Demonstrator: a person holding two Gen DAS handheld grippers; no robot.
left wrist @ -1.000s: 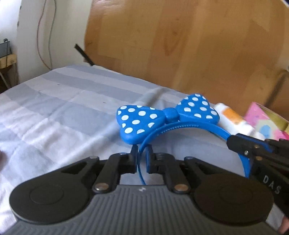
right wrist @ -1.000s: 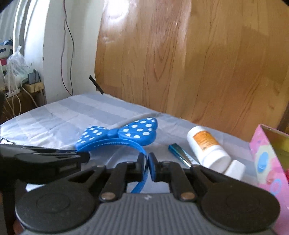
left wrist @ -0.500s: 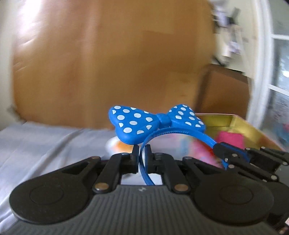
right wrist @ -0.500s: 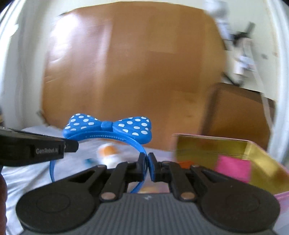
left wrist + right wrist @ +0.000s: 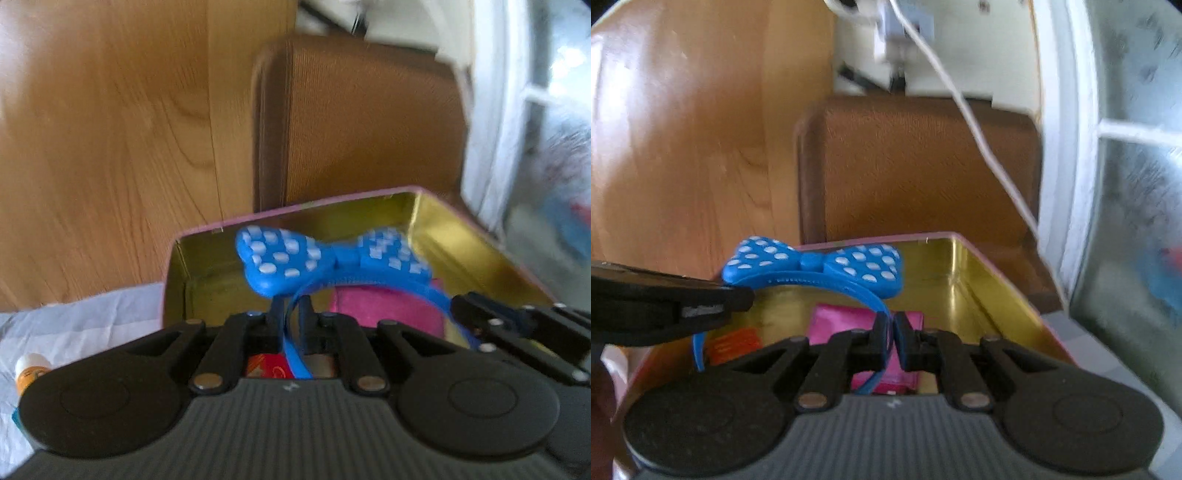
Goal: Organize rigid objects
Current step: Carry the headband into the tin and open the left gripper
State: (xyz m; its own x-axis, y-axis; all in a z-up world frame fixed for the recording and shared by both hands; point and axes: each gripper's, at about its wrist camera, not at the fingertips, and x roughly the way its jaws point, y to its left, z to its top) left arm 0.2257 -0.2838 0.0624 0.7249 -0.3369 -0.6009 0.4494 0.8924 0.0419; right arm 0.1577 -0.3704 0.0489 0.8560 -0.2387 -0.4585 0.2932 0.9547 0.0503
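Two grippers pinch one blue headband, each on its own end of the thin band. The left gripper has its fingers drawn in almost together with the band's left leg clamped between them, and the right gripper is closed just as narrowly on the right leg. Relative to the tin (pink outside, gold inside, lid off), the headband hangs above the open mouth, arching up from both sets of fingers, its white-spotted bow at the top of the arch and over the tin's far half. Inside the tin, under the band, lie a pink packet and an orange packet. Left of the tin, on the pale sheet, a white bottle with an orange label lies partly hidden behind the left gripper's body. Behind the tin stand a brown case and a wooden headboard.
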